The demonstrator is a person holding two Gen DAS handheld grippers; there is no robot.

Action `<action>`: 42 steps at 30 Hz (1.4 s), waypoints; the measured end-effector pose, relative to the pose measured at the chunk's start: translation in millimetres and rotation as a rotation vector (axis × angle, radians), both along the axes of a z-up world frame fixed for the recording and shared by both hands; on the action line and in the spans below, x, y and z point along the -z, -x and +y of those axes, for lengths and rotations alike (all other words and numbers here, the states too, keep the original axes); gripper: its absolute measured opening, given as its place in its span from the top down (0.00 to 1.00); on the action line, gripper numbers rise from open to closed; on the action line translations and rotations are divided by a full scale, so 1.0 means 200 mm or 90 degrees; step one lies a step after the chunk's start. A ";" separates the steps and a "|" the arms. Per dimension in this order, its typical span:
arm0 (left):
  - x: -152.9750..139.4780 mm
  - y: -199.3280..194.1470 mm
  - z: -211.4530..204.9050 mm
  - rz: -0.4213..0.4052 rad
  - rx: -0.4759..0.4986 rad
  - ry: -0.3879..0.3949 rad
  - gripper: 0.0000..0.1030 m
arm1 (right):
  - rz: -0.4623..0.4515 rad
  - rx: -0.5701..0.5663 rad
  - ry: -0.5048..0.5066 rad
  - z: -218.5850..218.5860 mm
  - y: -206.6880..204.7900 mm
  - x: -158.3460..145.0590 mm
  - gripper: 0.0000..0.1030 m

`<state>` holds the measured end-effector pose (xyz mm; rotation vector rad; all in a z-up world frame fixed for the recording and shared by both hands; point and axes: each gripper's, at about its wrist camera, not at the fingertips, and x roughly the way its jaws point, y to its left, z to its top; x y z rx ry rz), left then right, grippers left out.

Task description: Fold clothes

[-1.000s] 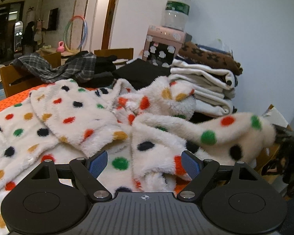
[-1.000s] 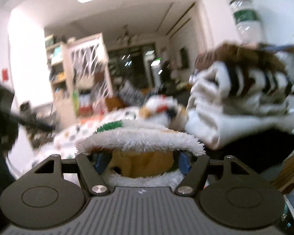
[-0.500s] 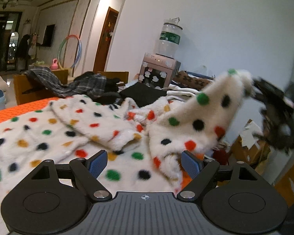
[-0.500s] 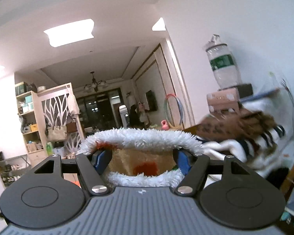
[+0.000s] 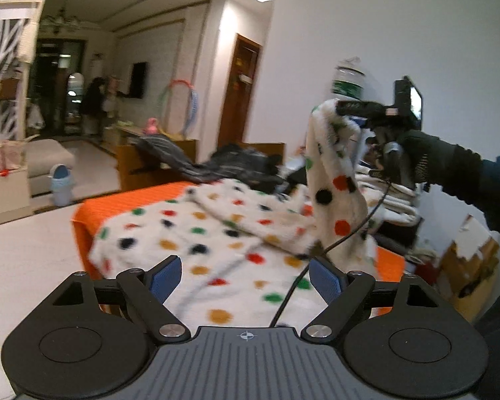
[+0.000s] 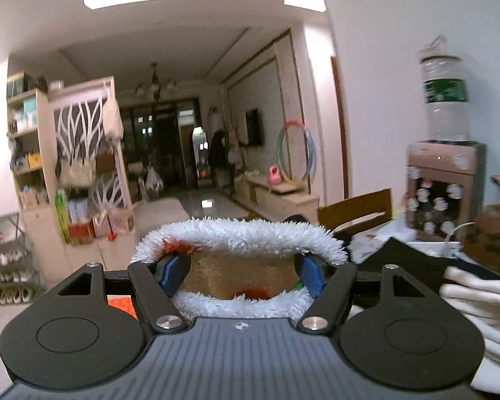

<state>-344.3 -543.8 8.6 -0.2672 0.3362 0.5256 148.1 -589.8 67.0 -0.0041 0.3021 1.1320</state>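
One fleecy white garment (image 5: 216, 233) with red, green, black and yellow dots is lying spread over a bench with an orange cover (image 5: 123, 203), and one of its sleeves (image 5: 333, 180) is being lifted well above the rest. The right hand-held gripper (image 5: 353, 110) is pinching the end of that sleeve, with a gloved hand (image 5: 420, 160) gripping its handle and a thin black cable (image 5: 350, 233) hanging down from it. In the right wrist view the right hand-held gripper (image 6: 243, 273) is clamping the fleece (image 6: 240, 236) between its blue pads (image 6: 170, 270), the fluffy edge bulging above and below the fingers. The left hand-held gripper (image 5: 246, 276) is hovering above the near part of the garment with its blue pads (image 5: 165, 276) spread wide apart and nothing between them.

Beyond the garment, dark and plaid clothes (image 5: 216, 166) are lying heaped at the far side of the bench, near a wooden chair back (image 6: 356, 210). A stack of folded white textiles (image 6: 476, 303) is sitting to the right, just beside a water dispenser (image 6: 443, 186) carrying a large bottle (image 6: 443, 96). Farther off, a hoop (image 6: 295, 153) is leaning against the wall and a shelf unit (image 6: 66, 173) is standing at the left.
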 end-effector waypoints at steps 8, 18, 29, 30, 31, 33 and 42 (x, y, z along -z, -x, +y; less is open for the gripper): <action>0.01 0.01 0.45 0.011 -0.006 0.002 0.16 | -0.005 -0.085 0.246 0.85 0.06 0.23 0.26; -0.03 -0.41 1.20 0.082 0.144 0.034 0.16 | -0.123 -0.170 0.512 1.17 0.29 0.65 0.23; 0.06 -1.04 1.52 0.076 0.272 0.094 0.17 | -0.075 -0.057 0.449 0.94 0.34 0.44 0.21; 0.06 -1.08 1.52 0.076 0.290 0.098 0.18 | -0.074 -0.049 0.440 0.92 0.35 0.42 0.21; 0.07 -1.13 1.53 0.075 0.309 0.103 0.18 | -0.073 -0.037 0.430 0.91 0.36 0.40 0.22; 0.07 -1.22 1.54 0.074 0.346 0.111 0.22 | -0.071 -0.010 0.411 0.87 0.39 0.38 0.37; 0.12 -1.63 1.59 0.077 0.514 0.150 0.28 | 0.028 0.107 0.375 0.82 0.43 0.37 0.98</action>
